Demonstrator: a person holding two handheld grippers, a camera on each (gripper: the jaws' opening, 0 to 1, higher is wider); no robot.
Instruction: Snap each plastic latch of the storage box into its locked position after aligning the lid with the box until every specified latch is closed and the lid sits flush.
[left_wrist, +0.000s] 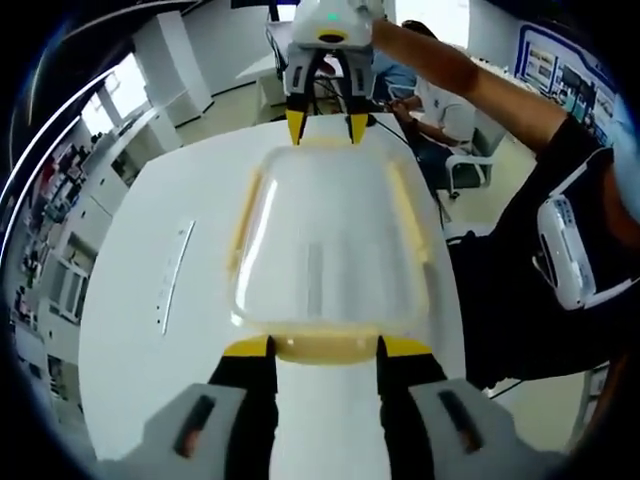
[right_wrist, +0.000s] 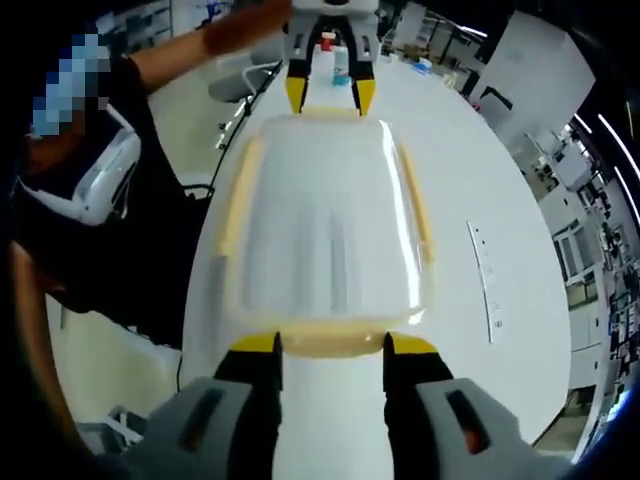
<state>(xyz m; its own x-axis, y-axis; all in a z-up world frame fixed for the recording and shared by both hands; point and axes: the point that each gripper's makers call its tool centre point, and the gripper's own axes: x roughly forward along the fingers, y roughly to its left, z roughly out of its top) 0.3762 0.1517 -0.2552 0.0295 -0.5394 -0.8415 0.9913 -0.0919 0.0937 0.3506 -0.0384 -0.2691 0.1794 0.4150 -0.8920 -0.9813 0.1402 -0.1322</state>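
Both grippers spread open at the box's end latches — contact unclear.

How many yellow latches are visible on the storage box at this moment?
4: near-end latch between the left hand-held gripper tips, far-end latch at the right hand-held gripper, plus side latches and.

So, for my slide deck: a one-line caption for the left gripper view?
Left gripper and right gripper, both open, at opposite end latches of a lidded storage box on a white table.
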